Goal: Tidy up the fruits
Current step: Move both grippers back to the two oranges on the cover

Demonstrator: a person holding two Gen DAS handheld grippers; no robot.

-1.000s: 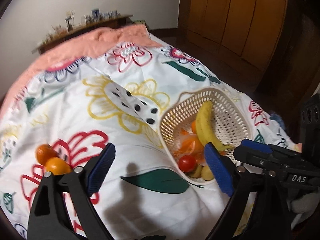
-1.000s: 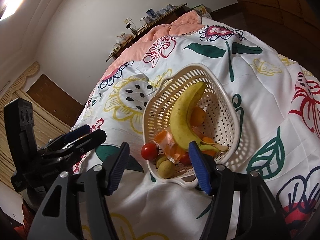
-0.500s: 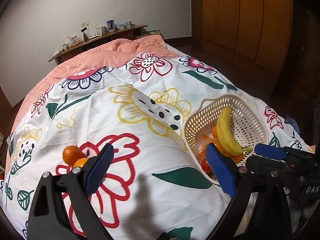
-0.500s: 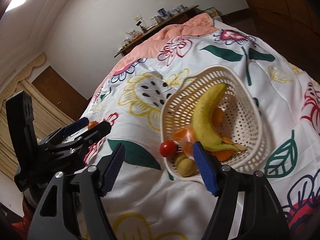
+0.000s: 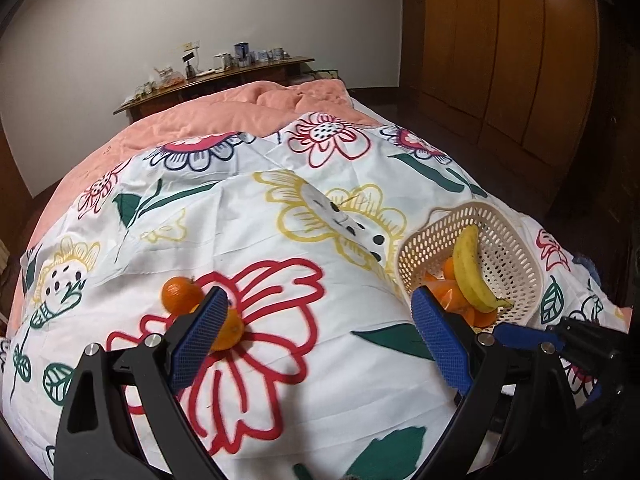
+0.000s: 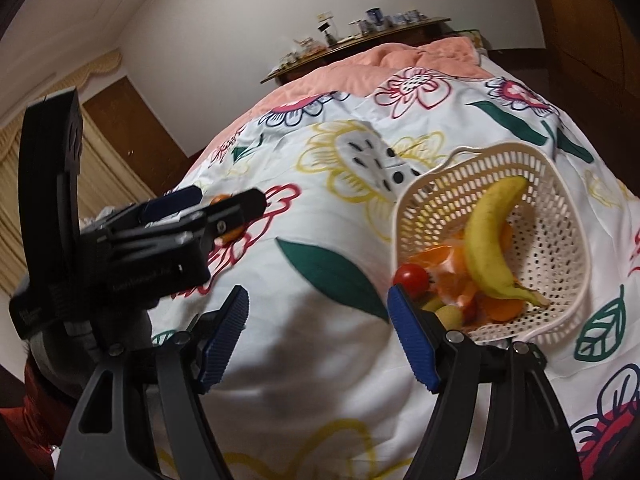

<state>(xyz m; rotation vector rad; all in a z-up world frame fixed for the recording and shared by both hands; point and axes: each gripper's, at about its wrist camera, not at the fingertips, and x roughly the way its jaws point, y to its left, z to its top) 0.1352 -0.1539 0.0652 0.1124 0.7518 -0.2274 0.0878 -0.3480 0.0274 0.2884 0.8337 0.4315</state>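
Observation:
A cream lattice basket (image 5: 512, 220) (image 6: 568, 184) sits on the flowered bedspread, holding a banana (image 5: 468, 264) (image 6: 488, 240), orange pieces (image 6: 452, 276), a cherry tomato (image 6: 411, 277) and small green fruits (image 6: 448, 314). Two loose oranges lie to its left: one (image 5: 178, 290) is in plain sight, the other (image 5: 230, 330) is half hidden behind my left finger pad. My left gripper (image 5: 318, 294) is open above the cloth with nothing in it. My right gripper (image 6: 316, 294) hangs just left of the basket, its jaws opening with nothing between them.
A peach blanket (image 5: 240, 116) covers the far end of the bed. Behind it is a wooden shelf (image 5: 216, 76) with small items. A wooden wardrobe (image 5: 500, 40) stands to the right, past the bed's edge. Curtains (image 6: 100, 184) hang on the left.
Both grippers have swung left, so the basket slid right in both views. The two oranges now lie by the left gripper's left finger. The right jaws have widened.

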